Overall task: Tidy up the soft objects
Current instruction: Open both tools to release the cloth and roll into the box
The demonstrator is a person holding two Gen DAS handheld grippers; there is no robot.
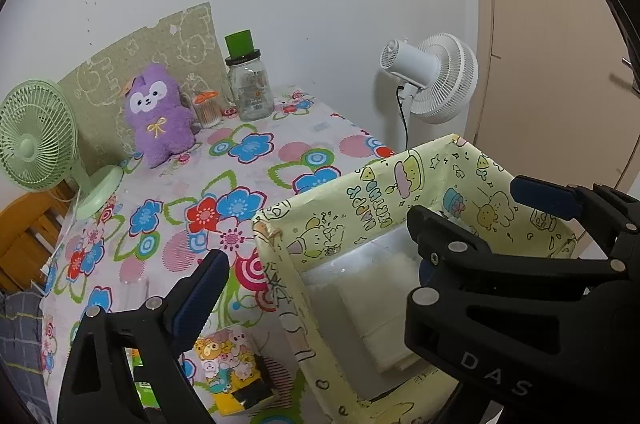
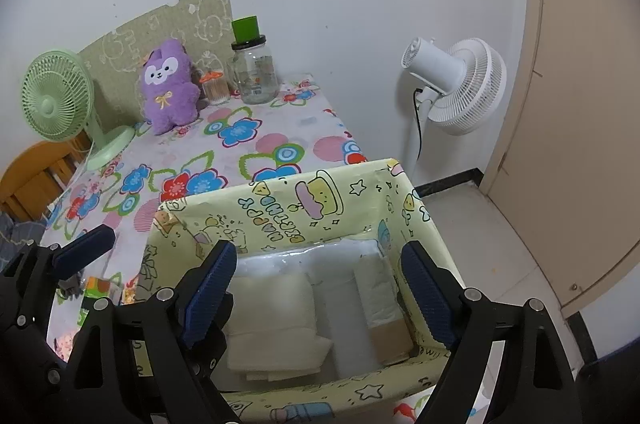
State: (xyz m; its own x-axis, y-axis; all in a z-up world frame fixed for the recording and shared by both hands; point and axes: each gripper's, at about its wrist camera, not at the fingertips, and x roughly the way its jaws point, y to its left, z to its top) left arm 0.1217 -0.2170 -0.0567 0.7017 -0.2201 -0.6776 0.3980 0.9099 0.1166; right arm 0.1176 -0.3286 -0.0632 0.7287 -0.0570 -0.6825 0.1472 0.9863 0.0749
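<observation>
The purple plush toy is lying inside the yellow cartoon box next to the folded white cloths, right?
Not quite. The purple plush toy is not in the yellow cartoon box; it sits upright on the flowery tablecloth at the far end of the table, by the green fan. The right wrist view shows only the folded white cloths in the box.

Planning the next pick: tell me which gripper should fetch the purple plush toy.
Left, probably. The left gripper hangs open at the box's left wall, on the open-table side facing the plush toy. The right gripper is open over the box's inside, with that wall in between.
</observation>
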